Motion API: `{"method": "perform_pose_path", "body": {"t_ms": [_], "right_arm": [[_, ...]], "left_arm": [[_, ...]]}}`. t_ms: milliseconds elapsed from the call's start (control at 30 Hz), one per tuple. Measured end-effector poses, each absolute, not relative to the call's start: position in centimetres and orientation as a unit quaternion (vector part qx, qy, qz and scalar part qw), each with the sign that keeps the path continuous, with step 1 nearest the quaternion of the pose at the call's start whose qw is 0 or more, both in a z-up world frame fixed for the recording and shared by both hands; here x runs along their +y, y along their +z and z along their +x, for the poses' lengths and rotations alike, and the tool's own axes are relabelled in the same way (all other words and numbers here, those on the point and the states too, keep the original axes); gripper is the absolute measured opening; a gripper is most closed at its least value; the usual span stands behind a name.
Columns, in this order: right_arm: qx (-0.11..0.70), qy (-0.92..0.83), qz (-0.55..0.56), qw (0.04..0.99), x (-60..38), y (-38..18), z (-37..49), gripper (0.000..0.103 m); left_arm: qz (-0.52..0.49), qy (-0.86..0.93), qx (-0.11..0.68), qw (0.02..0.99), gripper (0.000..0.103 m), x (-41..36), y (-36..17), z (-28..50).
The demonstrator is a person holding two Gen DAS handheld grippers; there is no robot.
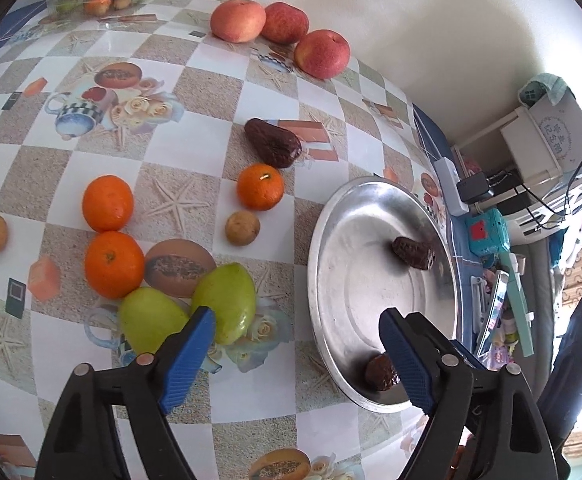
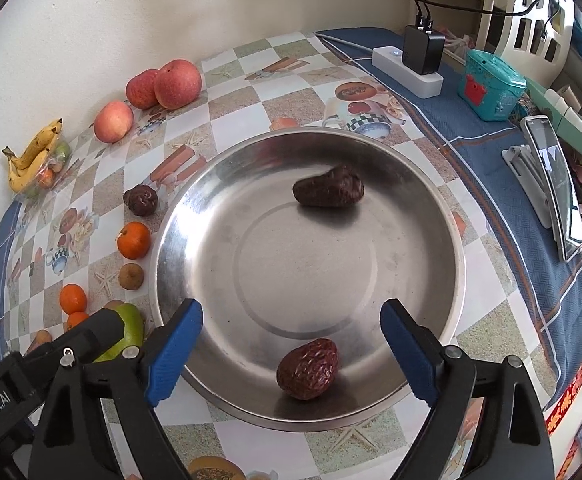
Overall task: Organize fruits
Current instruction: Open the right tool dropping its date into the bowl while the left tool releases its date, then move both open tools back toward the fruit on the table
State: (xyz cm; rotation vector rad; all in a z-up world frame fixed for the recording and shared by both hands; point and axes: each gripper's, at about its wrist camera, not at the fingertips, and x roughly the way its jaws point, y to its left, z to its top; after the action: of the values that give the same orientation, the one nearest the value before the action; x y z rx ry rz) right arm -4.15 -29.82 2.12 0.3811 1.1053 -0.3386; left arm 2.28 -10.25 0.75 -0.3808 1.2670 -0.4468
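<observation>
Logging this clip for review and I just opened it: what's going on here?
A person is sorting fruit on a patterned tablecloth with two handheld grippers. The left gripper and right gripper are both open and hold nothing. The steel bowl holds two dried dates; a third date lies on the cloth beside it, with oranges, green fruits and apples unsorted.
</observation>
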Motion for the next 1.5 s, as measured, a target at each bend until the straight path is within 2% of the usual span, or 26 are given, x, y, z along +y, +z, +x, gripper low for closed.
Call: {"method": "perform_pose_path", "body": {"t_ms": [100, 267, 800, 1100, 1500], "right_arm": [[0.517, -0.158, 0.176, 0.823, -29.7, 2.2, -4.1, 0.091], [0.513, -0.162, 0.175, 0.825, -29.7, 2.3, -4.2, 0.091], [0.512, -0.165, 0.170, 0.826, -29.6, 2.3, -4.2, 0.091], [0.529, -0.150, 0.154, 0.821, -28.7, 1.6, -3.9, 0.091], [0.542, -0.126, 0.114, 0.823, -26.8, 1.3, -3.5, 0.091]], "left_arm": [[-0.173, -0.201, 0.578, 0.772, 0.099, -10.2, 0.9, 2.3], [-0.168, -0.199, 0.569, 0.780, 0.103, -10.2, 1.1, 2.3], [-0.144, -0.156, 0.578, 0.788, 0.103, -9.2, 0.8, 2.4], [-0.179, -0.117, 0.593, 0.776, 0.103, -6.8, 0.7, 2.6], [-0.077, -0.022, 0.574, 0.815, 0.103, -3.1, 3.0, 3.5]]}}
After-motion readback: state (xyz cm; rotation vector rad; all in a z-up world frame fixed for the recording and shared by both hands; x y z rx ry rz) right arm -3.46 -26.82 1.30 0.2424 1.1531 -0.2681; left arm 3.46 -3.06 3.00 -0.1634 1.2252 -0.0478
